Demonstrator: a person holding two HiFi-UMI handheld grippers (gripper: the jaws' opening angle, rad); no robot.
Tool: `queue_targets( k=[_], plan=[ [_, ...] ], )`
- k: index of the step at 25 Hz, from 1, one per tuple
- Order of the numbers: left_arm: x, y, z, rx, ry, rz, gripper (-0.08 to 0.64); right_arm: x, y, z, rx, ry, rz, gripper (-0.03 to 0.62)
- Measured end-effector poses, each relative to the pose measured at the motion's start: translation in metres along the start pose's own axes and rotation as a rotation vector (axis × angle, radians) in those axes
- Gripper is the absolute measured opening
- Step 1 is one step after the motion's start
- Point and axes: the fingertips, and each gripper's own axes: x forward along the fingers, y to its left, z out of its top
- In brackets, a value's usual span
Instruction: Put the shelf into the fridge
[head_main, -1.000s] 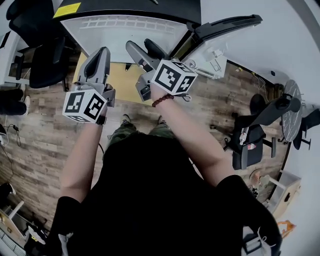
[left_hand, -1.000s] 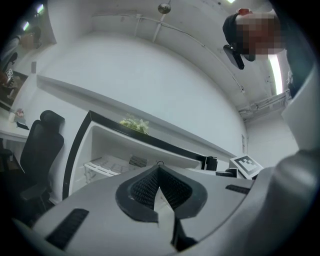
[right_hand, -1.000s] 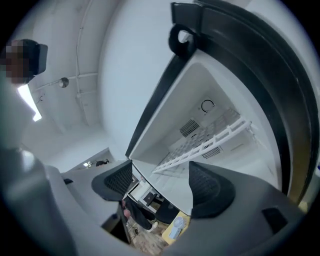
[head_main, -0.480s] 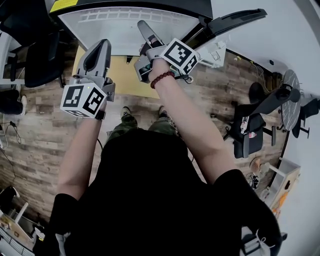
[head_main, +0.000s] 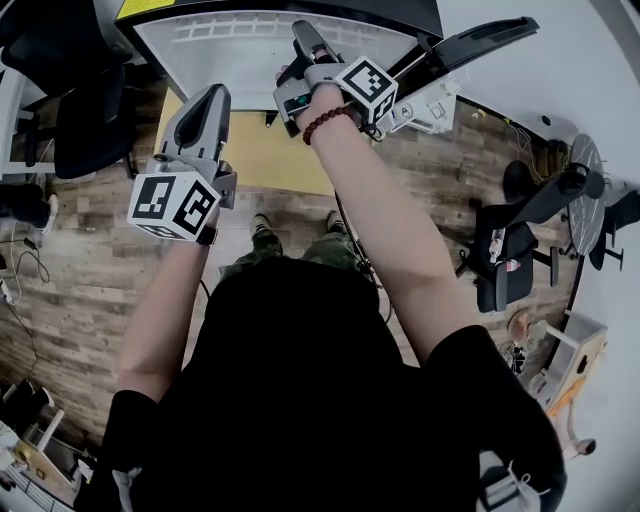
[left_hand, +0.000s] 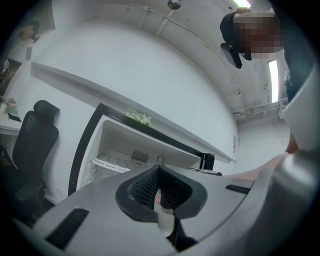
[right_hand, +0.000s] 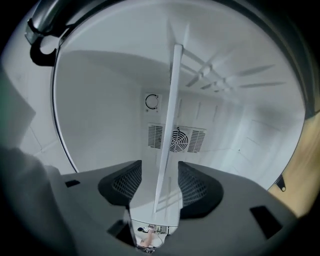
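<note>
Your right gripper (right_hand: 160, 172) has just been closing its jaws. They now stand narrow but not touching, with the shelf (right_hand: 169, 115) edge-on between them and a gap on each side of it. Centre that thin edge between the jaws before you squeeze, and bite well back from the rim so it cannot pivot. Then, I judge, push it straight and level toward the vent (right_hand: 176, 138) at the back. The shelf is a thin, pale, stiff panel, likely slick, and it already reaches into the fridge (right_hand: 95, 115). Your left gripper (left_hand: 159, 175), jaws together on nothing, hangs outside facing the open fridge. Bring it to the shelf's other side if the shelf tilts.
</note>
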Motion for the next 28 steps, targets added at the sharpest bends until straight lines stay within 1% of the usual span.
queue_targets(
  k=[4,6,8,11,16,18,19,21,28],
  plan=[
    [-0.001,0.003,0.000,0.003,0.005,-0.011,0.018,0.007,-0.003,0.003,0.029,-0.020,-0.002,0.233],
    [0.000,0.005,0.001,0.004,0.005,-0.015,0.018,0.009,-0.005,0.004,0.037,-0.030,-0.008,0.217],
    [0.001,0.006,0.002,0.005,0.006,-0.019,0.018,0.010,-0.007,0.006,0.042,-0.043,-0.012,0.172],
    [0.003,0.008,0.002,0.005,0.007,-0.026,0.018,0.011,-0.012,0.009,0.065,-0.066,-0.016,0.175],
    [0.006,0.009,0.001,0.002,0.010,-0.036,0.018,0.014,-0.015,0.007,0.107,-0.065,-0.006,0.168],
    [0.005,0.010,-0.001,0.002,0.013,-0.038,0.018,0.014,-0.016,0.006,0.112,-0.067,-0.008,0.122],
    [0.004,0.011,-0.001,0.002,0.013,-0.038,0.018,0.014,-0.015,0.006,0.108,-0.066,-0.008,0.113],
    [0.004,0.012,0.000,-0.002,0.013,-0.039,0.020,0.016,-0.011,0.007,0.095,-0.062,-0.004,0.055],
    [0.003,0.015,0.002,-0.015,0.007,-0.036,0.018,0.016,-0.009,0.008,0.127,-0.082,0.002,0.049]
  ],
)
